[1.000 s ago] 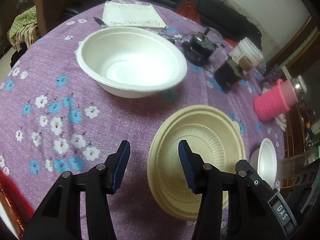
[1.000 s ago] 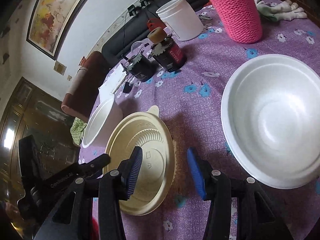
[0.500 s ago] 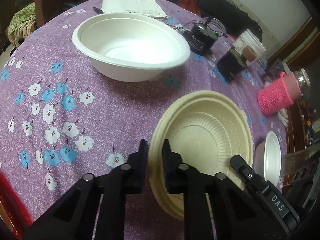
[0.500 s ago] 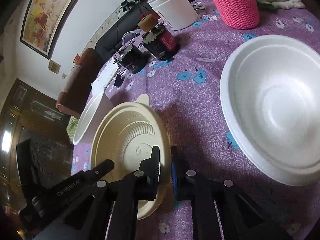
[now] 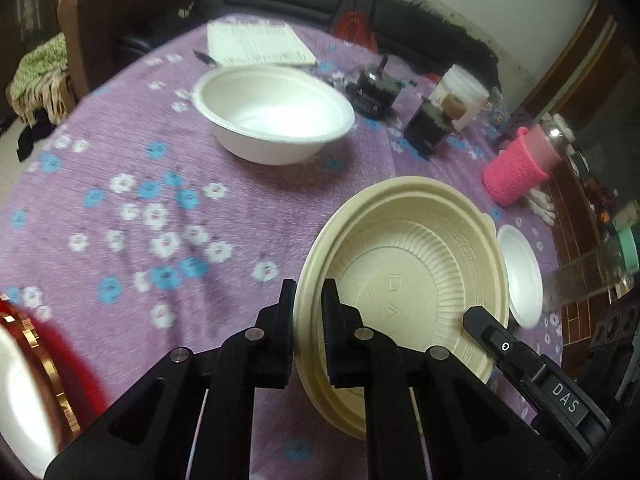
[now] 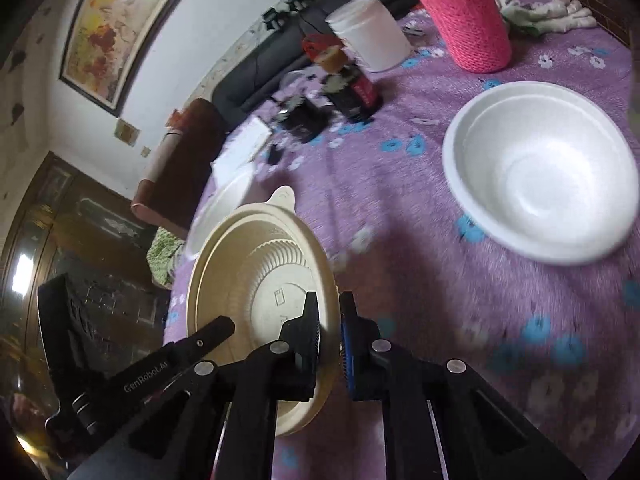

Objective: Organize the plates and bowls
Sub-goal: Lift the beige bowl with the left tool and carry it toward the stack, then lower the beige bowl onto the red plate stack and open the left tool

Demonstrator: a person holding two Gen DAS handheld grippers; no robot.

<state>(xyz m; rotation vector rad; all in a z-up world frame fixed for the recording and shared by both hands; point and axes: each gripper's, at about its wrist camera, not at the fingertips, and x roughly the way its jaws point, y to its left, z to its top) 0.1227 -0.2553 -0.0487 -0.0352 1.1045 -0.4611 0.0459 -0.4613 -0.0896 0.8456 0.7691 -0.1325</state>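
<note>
- Left gripper [image 5: 308, 312]: jaws pinched on the near-left rim of the beige ribbed bowl [image 5: 412, 288].
- Right gripper [image 6: 329, 320]: clamped on the same bowl's opposite rim.
- Beige bowl tilted above the purple floral tablecloth [image 5: 132, 184], between both grippers.
- White bowl [image 5: 276, 112] rests farther back; second white bowl [image 6: 540, 168] to the right, well apart.

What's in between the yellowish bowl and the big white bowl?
Only bare flowered cloth between the beige bowl and the white bowl, in the left wrist view.
</note>
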